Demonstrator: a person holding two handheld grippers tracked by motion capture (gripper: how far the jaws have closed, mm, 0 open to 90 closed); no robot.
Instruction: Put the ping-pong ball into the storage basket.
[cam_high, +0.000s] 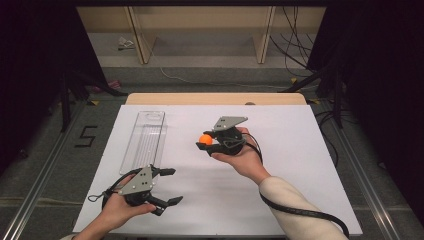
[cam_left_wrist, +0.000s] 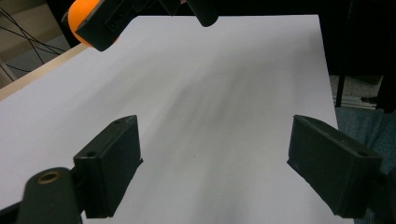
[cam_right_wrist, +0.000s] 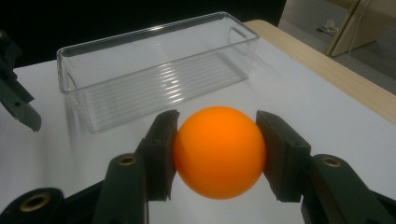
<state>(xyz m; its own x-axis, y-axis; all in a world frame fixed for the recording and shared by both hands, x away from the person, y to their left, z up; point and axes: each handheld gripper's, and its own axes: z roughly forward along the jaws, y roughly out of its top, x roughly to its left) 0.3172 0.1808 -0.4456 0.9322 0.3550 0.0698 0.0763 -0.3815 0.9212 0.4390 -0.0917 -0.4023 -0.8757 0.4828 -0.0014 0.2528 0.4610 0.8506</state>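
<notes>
- The right gripper clamps a smooth orange plastic ball above the white table sheet.
- The left gripper gapes wide, holding nothing.
- A black "5" marks the floor beside the clear plastic tray.

Your high view looks down and forward over the white table. Your right gripper view sits close behind the orange ball, facing the clear tray. Your left gripper view crosses the same table toward that ball.
</notes>
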